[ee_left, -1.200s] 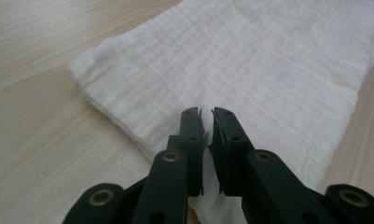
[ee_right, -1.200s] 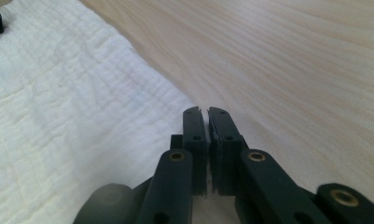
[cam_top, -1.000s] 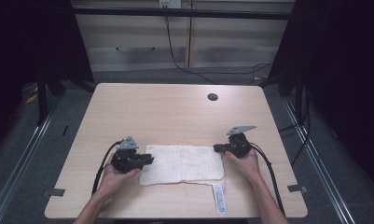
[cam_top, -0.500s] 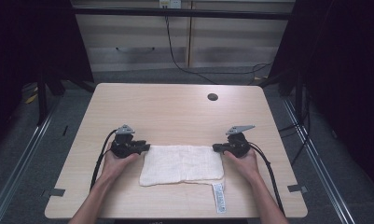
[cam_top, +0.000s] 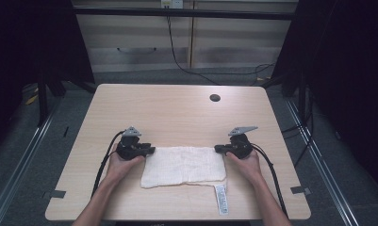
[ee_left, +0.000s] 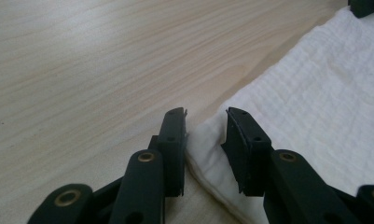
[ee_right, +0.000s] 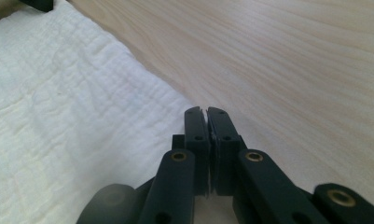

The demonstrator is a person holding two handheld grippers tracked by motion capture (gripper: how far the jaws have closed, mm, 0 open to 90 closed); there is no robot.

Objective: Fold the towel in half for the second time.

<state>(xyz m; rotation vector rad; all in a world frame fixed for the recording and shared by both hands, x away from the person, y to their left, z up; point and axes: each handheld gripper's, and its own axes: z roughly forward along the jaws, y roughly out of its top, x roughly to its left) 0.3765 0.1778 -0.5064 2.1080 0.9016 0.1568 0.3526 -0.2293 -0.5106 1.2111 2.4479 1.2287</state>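
Cloth (cam_top: 184, 165), white, crinkled, flat on table (cam_top: 177, 113), tag (cam_top: 221, 205) trailing.

A pale wooden table (cam_top: 177, 108) stands on grey floor (cam_top: 59, 113) before light cabinets (cam_top: 139, 42), dark curtains (cam_top: 347, 70) flanking.

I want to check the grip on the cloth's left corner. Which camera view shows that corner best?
The left gripper view: the corner of the white crinkled cloth lies between the open jaws of the left gripper. The high view shows the whole cloth, its corner small beside that gripper. The right gripper view shows the cloth's opposite end.
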